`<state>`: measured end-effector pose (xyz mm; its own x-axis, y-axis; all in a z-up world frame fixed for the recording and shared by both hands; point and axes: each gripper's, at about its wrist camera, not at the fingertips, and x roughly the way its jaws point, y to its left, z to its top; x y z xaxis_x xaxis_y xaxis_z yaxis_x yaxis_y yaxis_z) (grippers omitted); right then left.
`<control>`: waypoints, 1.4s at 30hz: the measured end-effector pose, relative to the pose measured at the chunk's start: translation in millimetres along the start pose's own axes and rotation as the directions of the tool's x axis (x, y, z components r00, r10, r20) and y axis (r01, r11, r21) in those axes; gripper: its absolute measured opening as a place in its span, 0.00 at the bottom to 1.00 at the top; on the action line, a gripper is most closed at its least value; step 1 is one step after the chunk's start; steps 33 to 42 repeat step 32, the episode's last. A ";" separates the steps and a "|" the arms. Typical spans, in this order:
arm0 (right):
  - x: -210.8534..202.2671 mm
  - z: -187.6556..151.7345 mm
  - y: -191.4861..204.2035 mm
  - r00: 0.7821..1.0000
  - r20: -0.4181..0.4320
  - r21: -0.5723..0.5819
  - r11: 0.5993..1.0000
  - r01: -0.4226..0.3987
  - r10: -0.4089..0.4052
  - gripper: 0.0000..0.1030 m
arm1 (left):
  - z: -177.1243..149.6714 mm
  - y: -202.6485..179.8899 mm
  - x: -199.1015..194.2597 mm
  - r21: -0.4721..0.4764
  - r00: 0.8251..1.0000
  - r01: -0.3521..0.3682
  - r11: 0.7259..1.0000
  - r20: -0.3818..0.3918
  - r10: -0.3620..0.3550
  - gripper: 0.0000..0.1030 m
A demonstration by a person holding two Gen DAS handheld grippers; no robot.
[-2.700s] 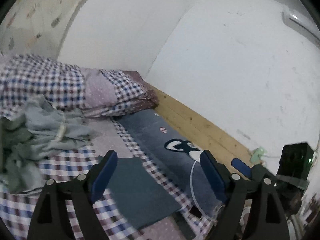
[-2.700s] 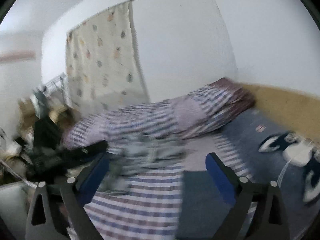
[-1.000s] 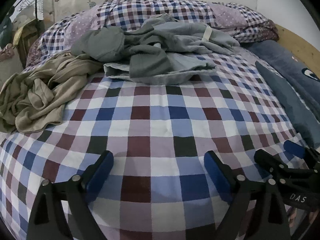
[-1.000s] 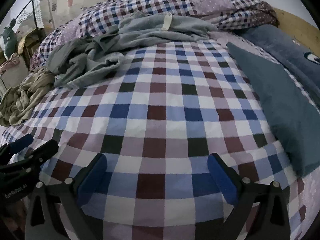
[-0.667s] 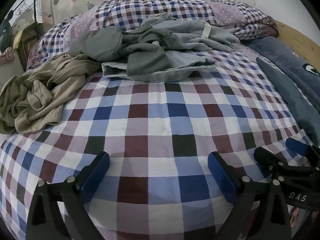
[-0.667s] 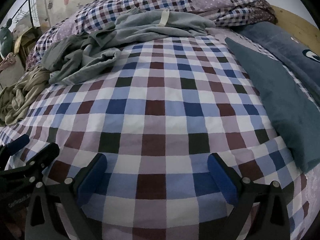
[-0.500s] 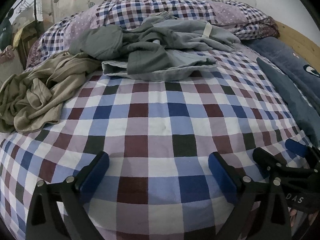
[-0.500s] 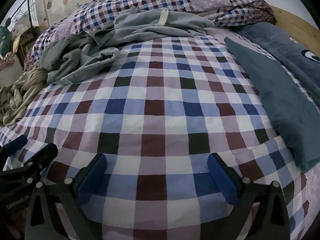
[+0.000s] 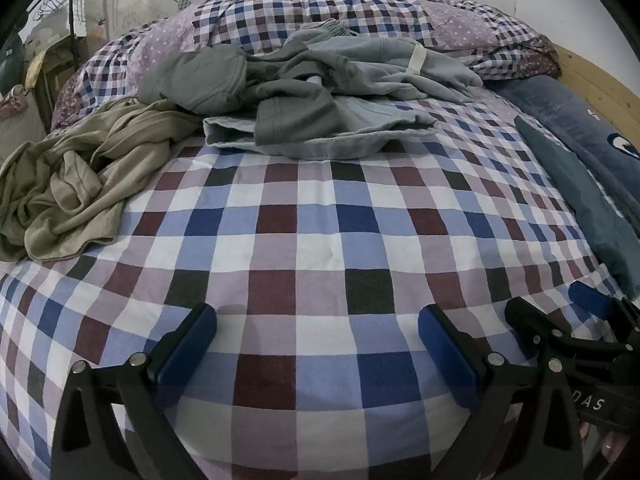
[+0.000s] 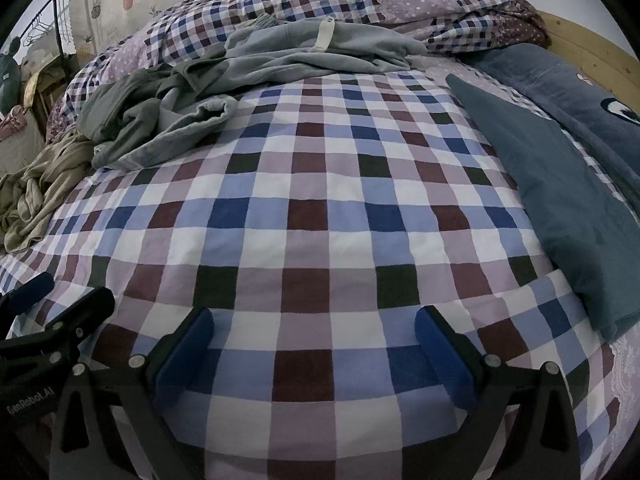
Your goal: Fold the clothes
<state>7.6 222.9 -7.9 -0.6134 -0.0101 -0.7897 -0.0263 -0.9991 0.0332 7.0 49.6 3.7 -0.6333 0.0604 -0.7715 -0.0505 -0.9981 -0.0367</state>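
Observation:
A heap of grey clothes [image 9: 312, 92] [image 10: 224, 80] lies crumpled at the far side of the checked bedsheet [image 9: 312, 248] [image 10: 320, 216]. A khaki garment [image 9: 68, 184] [image 10: 36, 184] is bunched at the left edge. A folded dark teal garment [image 10: 568, 200] [image 9: 592, 208] lies flat at the right. My left gripper [image 9: 316, 344] hangs open over the near edge of the bed, nothing between its blue pads. My right gripper [image 10: 314, 340] is open too and empty. Each gripper shows at the edge of the other's view.
A checked duvet [image 9: 360, 12] is piled behind the clothes. A dark blue blanket with a cartoon print [image 9: 592, 120] runs along the wooden bed frame [image 9: 600, 80] at the right. A clothes rack and clutter [image 9: 36, 48] stand left of the bed.
Both grippers swung from the wall and bed corner to face the bed from its near edge. Over the last second they have barely shifted. Both stayed open.

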 end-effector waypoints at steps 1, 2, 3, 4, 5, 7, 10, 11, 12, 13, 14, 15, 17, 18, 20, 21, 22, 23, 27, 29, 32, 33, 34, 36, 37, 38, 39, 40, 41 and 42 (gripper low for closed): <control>0.0 0.1 -0.1 1.000 0.000 0.000 1.000 -0.001 0.001 1.00 | -0.2 -0.3 -0.1 0.000 1.000 0.000 1.000 0.000 0.000 0.99; 0.0 0.2 -0.1 1.000 0.000 0.001 1.000 -0.001 0.001 1.00 | -0.4 -0.5 -0.3 0.000 1.000 -0.001 1.000 0.000 0.001 0.99; -0.1 0.2 -0.1 1.000 0.000 0.001 1.000 -0.001 0.001 1.00 | -0.6 -0.8 -0.4 0.000 1.000 -0.001 1.000 0.001 0.001 0.99; -0.1 0.3 -0.3 1.000 0.000 0.002 1.000 -0.001 0.001 1.00 | -0.9 -0.9 -0.6 0.000 1.000 -0.001 1.000 0.001 0.001 0.99; -0.1 0.1 -0.6 1.000 0.000 0.002 1.000 -0.001 0.001 1.00 | -1.3 -0.8 -0.9 -0.001 1.000 -0.001 1.000 0.001 0.001 0.99; 0.3 0.3 -0.9 1.000 -0.001 0.003 1.000 -0.001 0.001 1.00 | -0.6 -0.3 -0.6 0.000 1.000 0.000 1.000 0.001 0.000 0.99; 0.5 0.1 -0.6 1.000 -0.002 0.004 1.000 -0.001 0.001 1.00 | 0.3 0.7 0.3 0.002 1.000 0.002 1.000 0.001 -0.002 0.99; 0.4 0.1 -0.3 1.000 -0.002 0.004 1.000 0.000 0.000 1.00 | 0.2 0.7 0.4 0.002 1.000 0.002 1.000 0.001 -0.002 0.99; 0.4 0.2 -0.2 1.000 -0.002 0.004 1.000 0.000 0.000 1.00 | 0.3 0.6 0.4 0.002 1.000 0.003 1.000 0.001 -0.003 0.99; 0.4 0.2 0.0 1.000 -0.002 0.004 1.000 0.000 0.000 1.00 | 0.0 0.7 0.3 0.001 1.000 0.003 1.000 0.002 -0.003 0.99; 0.4 0.3 0.1 1.000 -0.002 0.004 1.000 0.000 0.000 1.00 | -0.1 1.0 0.3 0.001 1.000 0.004 1.000 0.002 -0.004 0.99; 0.3 0.4 0.3 1.000 -0.002 0.004 1.000 0.001 -0.001 1.00 | 0.0 1.2 0.5 0.001 1.000 0.004 1.000 0.002 -0.004 0.99; 0.3 0.3 0.0 1.000 -0.002 0.004 1.000 0.001 -0.001 1.00 | 0.2 1.4 0.7 0.000 1.000 0.005 1.000 0.003 -0.005 1.00; 0.3 0.3 0.0 1.000 -0.002 0.004 1.000 0.001 -0.001 1.00 | 0.2 1.4 0.7 -0.001 1.000 0.006 1.000 0.003 -0.006 0.99; 0.5 0.3 -0.1 1.000 -0.002 0.003 1.000 0.001 -0.001 1.00 | 0.2 1.5 0.7 -0.002 1.000 0.007 1.000 0.004 -0.007 1.00; 0.6 0.2 -0.1 1.000 -0.002 0.003 1.000 0.001 -0.001 1.00 | 0.3 1.6 0.7 -0.002 1.000 0.008 1.000 0.004 -0.008 1.00; 0.6 0.1 -0.2 1.000 -0.002 0.002 1.000 0.001 -0.001 1.00 | 0.2 1.7 0.7 -0.002 1.000 0.008 1.000 0.004 -0.008 1.00; 0.7 0.3 0.0 1.000 -0.002 0.002 1.000 0.001 -0.001 1.00 | 0.0 1.9 0.6 -0.003 1.000 0.008 1.000 0.004 -0.008 1.00; 0.6 0.1 -0.1 1.000 -0.002 0.001 1.000 0.001 -0.001 1.00 | -0.4 1.7 0.2 -0.003 1.000 0.008 1.000 0.006 -0.008 1.00; 0.8 0.4 0.1 1.000 -0.002 0.001 1.000 0.001 -0.001 1.00 | -0.3 2.0 0.4 -0.003 1.000 0.008 1.000 0.006 -0.008 1.00; 0.3 0.2 -0.2 1.000 -0.002 0.001 1.000 0.001 -0.001 1.00 | -0.7 1.6 0.3 -0.004 1.000 0.007 1.000 0.005 -0.007 1.00; 0.3 0.2 -0.2 1.000 -0.002 0.001 1.000 0.001 -0.001 1.00 | -0.7 1.6 0.3 -0.004 1.000 0.007 1.000 0.005 -0.007 1.00; 0.3 0.2 -0.2 1.000 -0.002 0.001 1.000 0.001 -0.001 1.00 | -0.7 1.6 0.3 -0.004 1.000 0.007 1.000 0.005 -0.007 1.00; 0.3 0.2 -0.2 1.000 -0.002 0.001 1.000 0.001 -0.001 1.00 | -0.7 1.6 0.3 -0.004 1.000 0.007 1.000 0.005 -0.007 1.00; 0.3 0.2 -0.2 1.000 -0.002 0.001 1.000 0.001 -0.001 1.00 | -0.7 1.6 0.3 -0.004 1.000 0.007 1.000 0.005 -0.007 1.00; 0.3 0.2 -0.2 1.000 -0.002 0.001 1.000 0.001 -0.001 1.00 | -0.7 1.6 0.3 -0.004 1.000 0.007 1.000 0.005 -0.007 1.00; 0.3 0.2 -0.2 1.000 -0.002 0.001 1.000 0.001 -0.001 1.00 | -0.7 1.6 0.3 -0.004 1.000 0.007 1.000 0.005 -0.007 1.00; 0.3 0.2 -0.2 1.000 -0.002 0.001 1.000 0.001 -0.001 1.00 | -0.7 1.6 0.3 -0.004 1.000 0.007 1.000 0.005 -0.007 1.00; 0.3 0.2 -0.2 1.000 -0.002 0.001 1.000 0.001 -0.001 1.00 | -0.7 1.6 0.3 -0.004 1.000 0.007 1.000 0.005 -0.007 1.00; 0.3 0.2 -0.2 1.000 -0.002 0.001 1.000 0.001 -0.001 1.00 | -0.7 1.6 0.3 -0.004 1.000 0.007 1.000 0.005 -0.007 1.00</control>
